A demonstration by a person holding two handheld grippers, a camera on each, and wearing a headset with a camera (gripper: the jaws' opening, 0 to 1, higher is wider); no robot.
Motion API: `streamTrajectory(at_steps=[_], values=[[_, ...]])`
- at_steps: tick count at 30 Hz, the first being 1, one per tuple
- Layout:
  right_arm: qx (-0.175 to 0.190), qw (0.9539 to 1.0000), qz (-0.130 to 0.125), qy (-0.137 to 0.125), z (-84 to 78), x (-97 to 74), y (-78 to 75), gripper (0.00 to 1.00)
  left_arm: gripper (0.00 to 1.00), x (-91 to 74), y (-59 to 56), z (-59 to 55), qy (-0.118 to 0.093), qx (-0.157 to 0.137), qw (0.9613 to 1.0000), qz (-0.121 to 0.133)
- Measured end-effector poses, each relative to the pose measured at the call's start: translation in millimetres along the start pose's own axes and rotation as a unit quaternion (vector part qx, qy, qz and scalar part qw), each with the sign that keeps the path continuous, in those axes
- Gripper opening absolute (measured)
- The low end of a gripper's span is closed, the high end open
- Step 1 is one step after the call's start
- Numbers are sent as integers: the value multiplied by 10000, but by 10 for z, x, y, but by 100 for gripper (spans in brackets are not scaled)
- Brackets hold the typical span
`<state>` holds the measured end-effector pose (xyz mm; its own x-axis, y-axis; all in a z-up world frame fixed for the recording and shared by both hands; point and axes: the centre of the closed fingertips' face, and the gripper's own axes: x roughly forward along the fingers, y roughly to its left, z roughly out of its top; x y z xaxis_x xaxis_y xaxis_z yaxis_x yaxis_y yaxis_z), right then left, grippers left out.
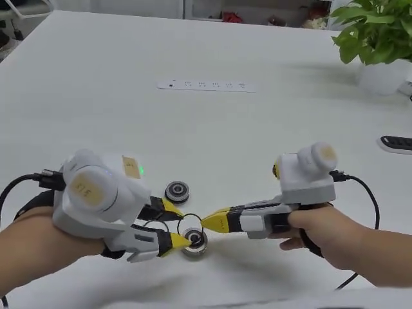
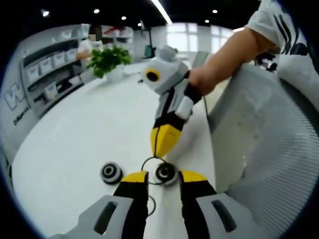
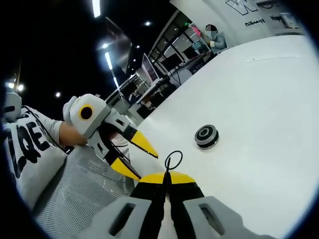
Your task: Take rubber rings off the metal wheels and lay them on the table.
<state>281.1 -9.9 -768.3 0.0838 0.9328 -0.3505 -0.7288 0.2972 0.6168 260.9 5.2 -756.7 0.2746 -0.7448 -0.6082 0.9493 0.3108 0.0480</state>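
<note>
Finding 1: the right gripper (image 1: 207, 222) has its jaws pressed together on a thin rubber ring (image 3: 174, 159). The loop stands out just ahead of the yellow tips, above the table (image 1: 212, 135).

Finding 2: the left gripper (image 1: 175, 225) has its jaws apart. The near wheel (image 1: 194, 239) lies flat at its tips. It sits in the gap in the left gripper view, and in the head view it is against the lower tip. I judge it bracketed, not clamped.

Finding 3: the 2 grippers point at each other, almost tip to tip, with the ring and near wheel between them. I cannot tell whether the ring is fully clear of that wheel or still hooked on its far edge.

Judgement: the coming move turns on this line. The right gripper holds the ring, so it is the one to draw it back, away from the left gripper and clear of the wheel, then lower it to bare table.

The 2nd wheel (image 1: 177, 191) lies just beyond the left gripper's upper jaw, with its dark ring apparently still on.
</note>
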Motion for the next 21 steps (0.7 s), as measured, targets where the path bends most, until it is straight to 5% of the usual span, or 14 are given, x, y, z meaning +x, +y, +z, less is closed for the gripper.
streamTrajectory(at_steps=[21], values=[[-141,9995,240,-175,271,24,187,0,32,-411,142,-4,-271,-266,9985,393]])
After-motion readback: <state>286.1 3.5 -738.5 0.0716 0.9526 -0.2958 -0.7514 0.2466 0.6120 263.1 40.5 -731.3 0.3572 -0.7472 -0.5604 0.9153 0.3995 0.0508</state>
